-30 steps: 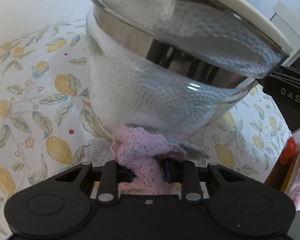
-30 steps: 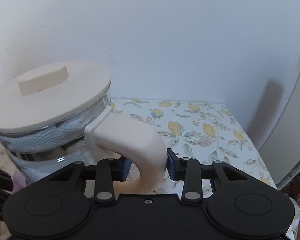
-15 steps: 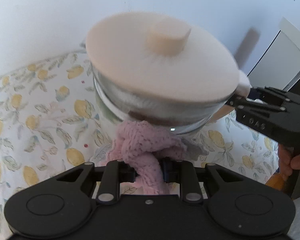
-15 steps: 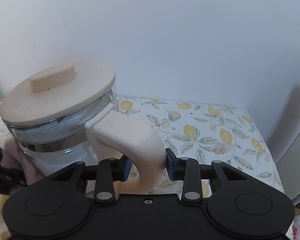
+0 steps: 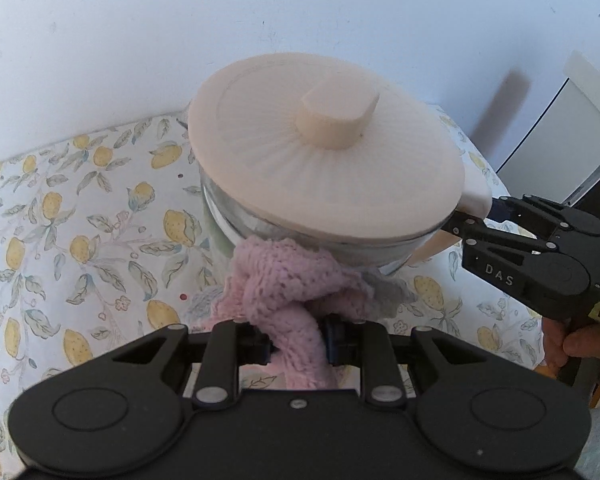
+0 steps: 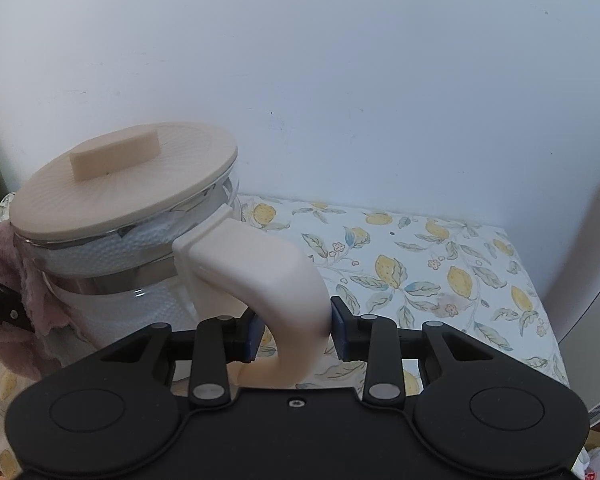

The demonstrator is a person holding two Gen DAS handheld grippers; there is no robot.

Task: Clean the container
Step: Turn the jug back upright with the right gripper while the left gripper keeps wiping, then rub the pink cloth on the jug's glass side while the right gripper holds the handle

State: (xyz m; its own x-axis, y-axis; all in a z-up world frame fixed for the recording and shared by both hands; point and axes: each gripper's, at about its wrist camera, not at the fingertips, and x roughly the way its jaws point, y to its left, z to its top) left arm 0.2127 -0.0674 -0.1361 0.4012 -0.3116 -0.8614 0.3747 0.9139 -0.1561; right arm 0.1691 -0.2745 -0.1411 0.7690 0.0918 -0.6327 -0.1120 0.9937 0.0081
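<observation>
- We see the left gripper (image 5: 298, 338) clamped on a pink cloth (image 5: 288, 292), bunched against the container's (image 6: 112, 280) glass side under the lid (image 5: 324, 164).
- Right gripper (image 6: 294, 338) clamped on its cream handle (image 6: 260, 272).
- Container sits tilted over the lemon-print tablecloth (image 6: 440, 272), lid on.

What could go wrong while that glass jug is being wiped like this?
The glass jug is held only by its handle in the right hand-held gripper; a push from the pink cloth in the left hand-held gripper could twist it loose. The lid looks tilted and might slide off.
</observation>
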